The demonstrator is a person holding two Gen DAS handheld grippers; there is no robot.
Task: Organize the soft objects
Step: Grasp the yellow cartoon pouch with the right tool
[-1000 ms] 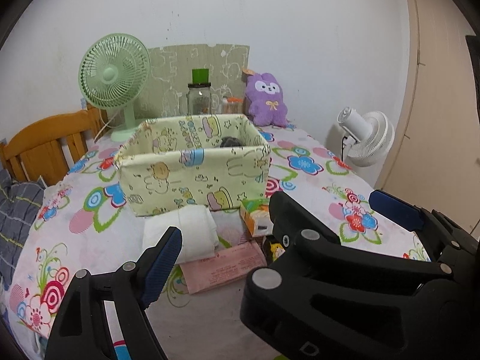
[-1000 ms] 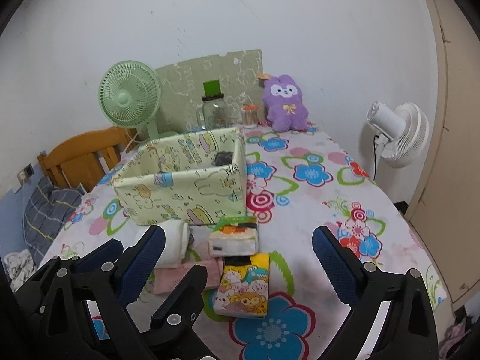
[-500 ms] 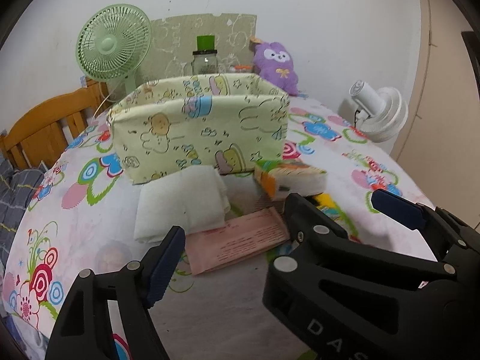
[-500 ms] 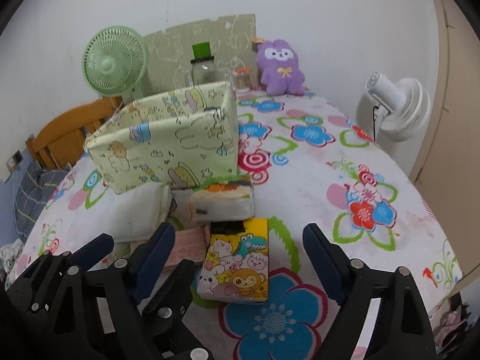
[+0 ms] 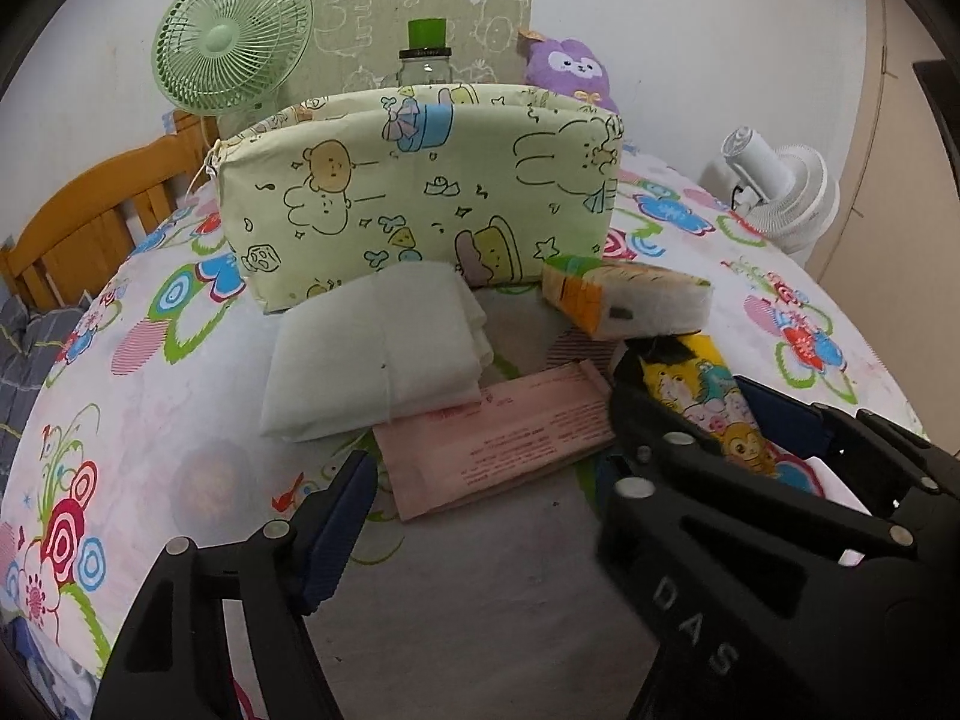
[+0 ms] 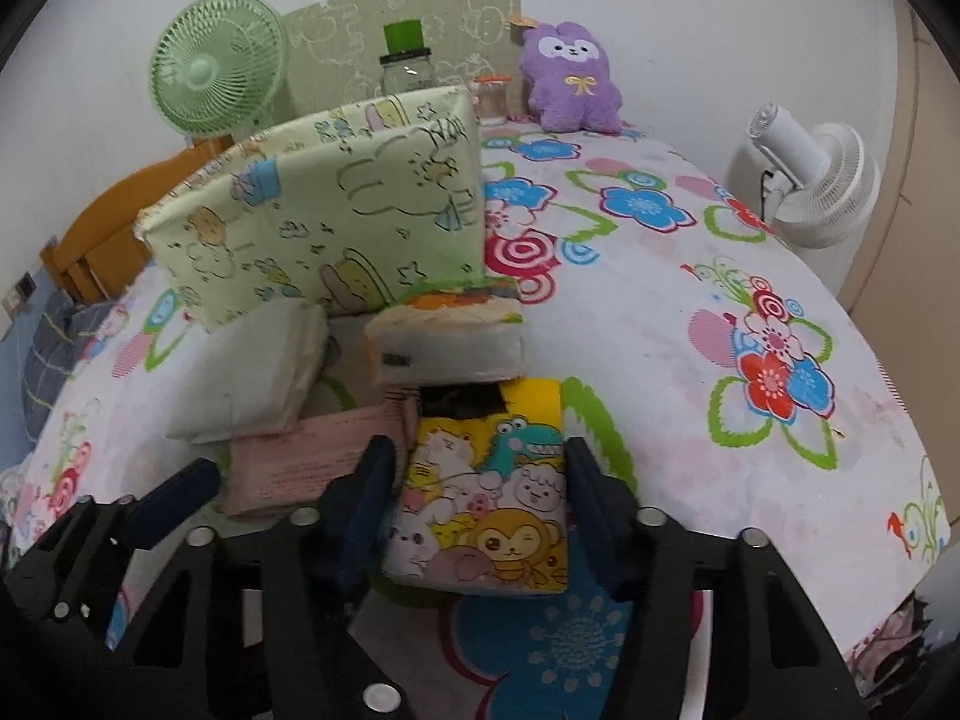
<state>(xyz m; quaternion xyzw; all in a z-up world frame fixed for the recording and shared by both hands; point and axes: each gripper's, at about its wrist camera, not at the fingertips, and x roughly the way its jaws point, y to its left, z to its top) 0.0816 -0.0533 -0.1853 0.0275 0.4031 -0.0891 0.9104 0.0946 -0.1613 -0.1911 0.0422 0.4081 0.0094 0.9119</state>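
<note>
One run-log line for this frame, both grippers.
left gripper: open, over pink pack | right gripper: straddling cartoon tissue pack, contact unclear | fabric box: behind

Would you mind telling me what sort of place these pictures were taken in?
Most likely a room in a home, perhaps a bedroom or living area. A table under a flowered cloth stands against a plain wall, with a purple plush toy, a green desk fan and a wooden chair beside it.
</note>
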